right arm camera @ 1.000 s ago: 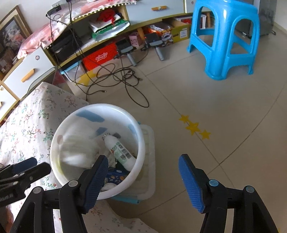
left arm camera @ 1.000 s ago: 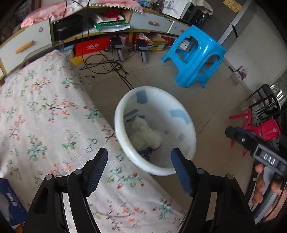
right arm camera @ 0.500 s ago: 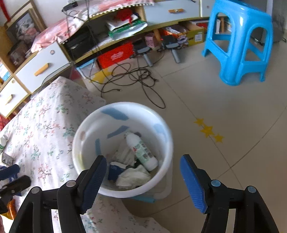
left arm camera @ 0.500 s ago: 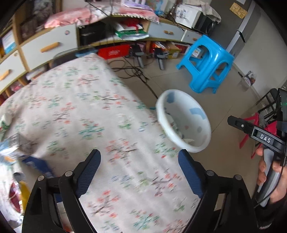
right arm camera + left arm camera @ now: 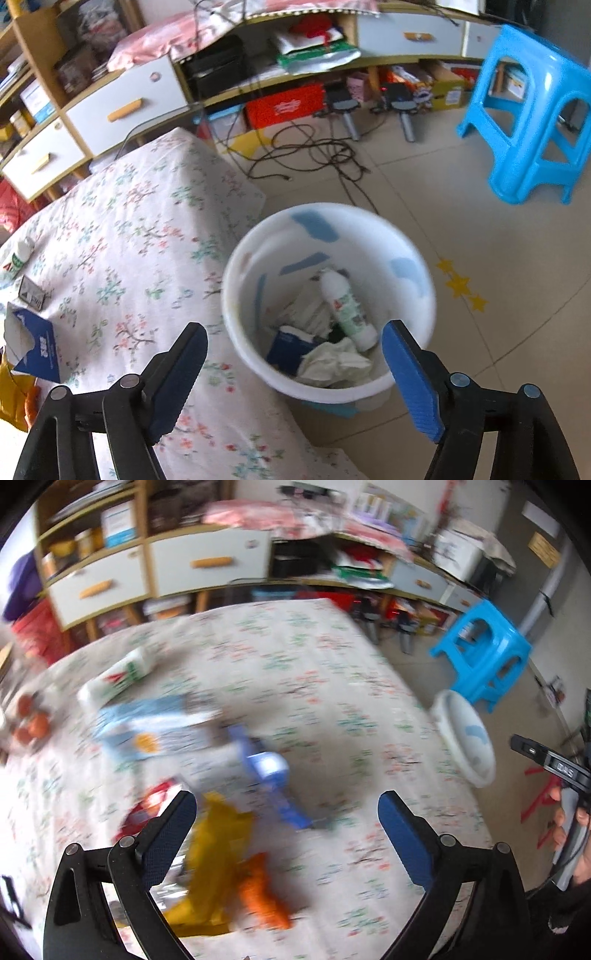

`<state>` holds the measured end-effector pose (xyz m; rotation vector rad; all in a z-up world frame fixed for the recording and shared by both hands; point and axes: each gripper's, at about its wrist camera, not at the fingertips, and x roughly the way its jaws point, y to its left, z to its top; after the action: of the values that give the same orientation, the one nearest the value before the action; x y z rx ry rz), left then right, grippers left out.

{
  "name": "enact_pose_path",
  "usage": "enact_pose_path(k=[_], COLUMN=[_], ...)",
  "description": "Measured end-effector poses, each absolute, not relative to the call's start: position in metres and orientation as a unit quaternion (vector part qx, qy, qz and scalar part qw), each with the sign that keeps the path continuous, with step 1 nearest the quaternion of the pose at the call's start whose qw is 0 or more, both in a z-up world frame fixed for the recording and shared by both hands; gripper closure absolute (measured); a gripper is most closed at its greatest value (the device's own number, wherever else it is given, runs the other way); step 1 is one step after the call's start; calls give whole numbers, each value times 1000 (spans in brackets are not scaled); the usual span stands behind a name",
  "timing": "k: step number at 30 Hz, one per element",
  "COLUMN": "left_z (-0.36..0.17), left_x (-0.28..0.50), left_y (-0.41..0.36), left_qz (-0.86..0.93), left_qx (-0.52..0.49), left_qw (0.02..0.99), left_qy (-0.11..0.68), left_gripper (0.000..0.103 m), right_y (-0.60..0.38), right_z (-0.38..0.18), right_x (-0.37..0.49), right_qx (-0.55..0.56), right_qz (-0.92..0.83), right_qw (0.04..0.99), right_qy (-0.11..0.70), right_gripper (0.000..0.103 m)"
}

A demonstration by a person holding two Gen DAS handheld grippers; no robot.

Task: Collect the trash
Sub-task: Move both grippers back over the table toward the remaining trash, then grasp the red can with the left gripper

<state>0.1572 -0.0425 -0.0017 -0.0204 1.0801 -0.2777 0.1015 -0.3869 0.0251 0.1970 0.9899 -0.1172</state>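
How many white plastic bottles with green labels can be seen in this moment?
2. One bottle lies inside the white bin on the floor, among crumpled paper. The other bottle lies on the flowered tablecloth at its far left edge. More may be buried in the bin.

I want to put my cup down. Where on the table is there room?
The flowery cloth is bare on the side by the white bin. The far side is crowded: blue box, white bottle, yellow bag.

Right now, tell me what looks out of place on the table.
Litter lies scattered on the tablecloth: a toppled bottle, wrappers, a torn blue box. The bin on the floor already holds some trash.
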Motion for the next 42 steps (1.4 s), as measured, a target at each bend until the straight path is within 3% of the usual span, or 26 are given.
enact_pose_path(k=[22,31,33,42], left_z=[-44,-62,-66,-85], left_x=[165,174,176,186], left_y=[78,56,50,21], left_qz=[-55,-111,-114,-135], left_qx=[-63,9,20,47], left_qw=[814,795,790,781], left_qy=[575,597,602,608], left_gripper=[4,10,17,21], right_y=[-227,-209,-210,-212], right_z=[3,-3,-5,-7], right_x=[140,143,143,140], right_qx=[-9,-22,-23,-27], right_qz=[41,45,44,36], right_qw=[868,865,864,861], right_qy=[495,499,500,506], right_gripper=[17,17,17,17])
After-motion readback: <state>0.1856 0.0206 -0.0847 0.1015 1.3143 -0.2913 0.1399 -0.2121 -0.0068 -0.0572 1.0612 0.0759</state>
